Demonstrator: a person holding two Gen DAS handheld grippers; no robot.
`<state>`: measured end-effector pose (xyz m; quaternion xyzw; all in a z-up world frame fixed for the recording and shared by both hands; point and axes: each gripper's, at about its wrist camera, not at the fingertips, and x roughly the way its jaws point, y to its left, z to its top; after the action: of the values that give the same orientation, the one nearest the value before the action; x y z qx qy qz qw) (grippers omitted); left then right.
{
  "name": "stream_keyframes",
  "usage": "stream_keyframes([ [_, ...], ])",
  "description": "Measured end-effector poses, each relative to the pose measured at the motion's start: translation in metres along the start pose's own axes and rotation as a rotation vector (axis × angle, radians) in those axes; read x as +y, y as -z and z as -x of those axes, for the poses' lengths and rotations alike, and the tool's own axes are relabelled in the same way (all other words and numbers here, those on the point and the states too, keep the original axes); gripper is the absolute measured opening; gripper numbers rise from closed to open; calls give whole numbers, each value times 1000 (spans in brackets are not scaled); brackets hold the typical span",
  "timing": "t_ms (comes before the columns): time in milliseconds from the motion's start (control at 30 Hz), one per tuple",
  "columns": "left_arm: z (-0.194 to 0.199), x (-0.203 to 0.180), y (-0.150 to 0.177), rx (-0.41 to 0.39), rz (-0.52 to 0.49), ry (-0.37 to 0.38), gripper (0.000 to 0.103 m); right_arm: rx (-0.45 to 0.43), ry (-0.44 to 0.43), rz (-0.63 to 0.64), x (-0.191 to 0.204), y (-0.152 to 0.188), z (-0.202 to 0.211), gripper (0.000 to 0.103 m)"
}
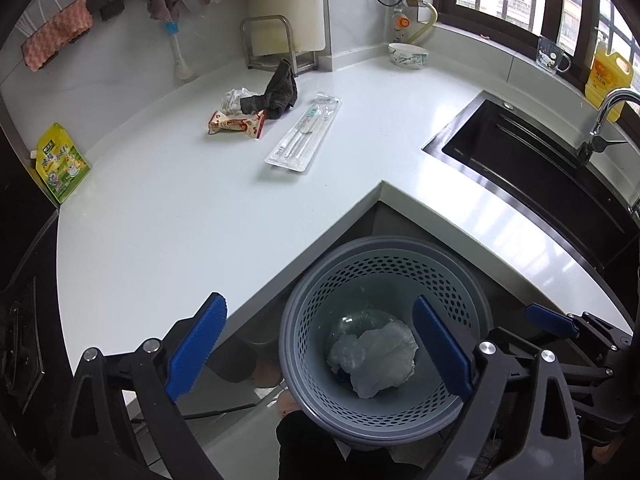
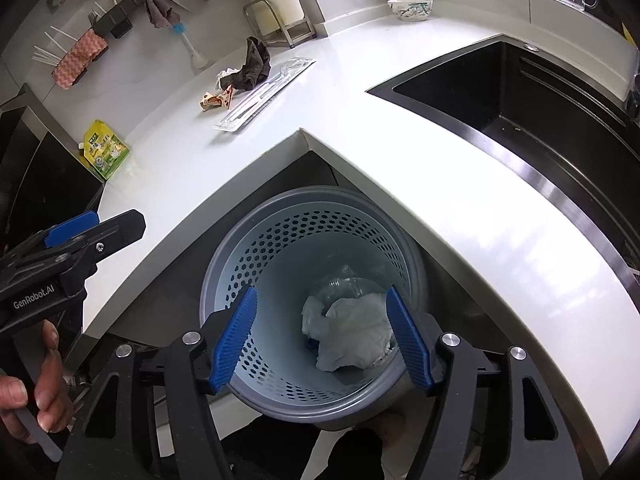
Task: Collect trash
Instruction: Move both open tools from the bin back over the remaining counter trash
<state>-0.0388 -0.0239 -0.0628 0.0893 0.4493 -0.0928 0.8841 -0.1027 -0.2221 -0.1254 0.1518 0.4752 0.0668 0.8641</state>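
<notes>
A grey perforated trash bin (image 1: 472,300) (image 2: 224,276) stands on the floor in the inner corner of the white counter. Crumpled white paper (image 1: 384,356) (image 2: 352,332) and clear plastic (image 1: 352,320) lie at its bottom. My left gripper (image 1: 320,344) hangs above the bin, open wide, nothing between its blue pads. My right gripper (image 2: 322,336) hovers over the bin too, open and empty. On the counter lie a snack wrapper (image 1: 236,123) (image 2: 216,101), a crumpled white scrap (image 1: 234,100), a dark rag (image 1: 280,92) (image 2: 254,66) and a long clear package (image 1: 306,136) (image 2: 266,92).
A black sink (image 1: 532,160) (image 2: 520,96) with a faucet (image 1: 608,112) is set in the counter at right. A green-yellow pouch (image 1: 62,164) (image 2: 106,150) stands at the left edge, a bowl (image 1: 408,55) (image 2: 410,8) at the back. A hand (image 2: 36,392) holds the left gripper.
</notes>
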Motion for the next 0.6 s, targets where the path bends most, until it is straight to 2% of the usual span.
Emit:
stream_keyframes([
  [333, 26, 38, -16, -63, 72, -68, 96, -47, -10, 26, 21, -28, 8, 72],
  [600, 31, 80, -56, -120, 122, -94, 96, -102, 16, 55, 51, -67, 4, 75],
])
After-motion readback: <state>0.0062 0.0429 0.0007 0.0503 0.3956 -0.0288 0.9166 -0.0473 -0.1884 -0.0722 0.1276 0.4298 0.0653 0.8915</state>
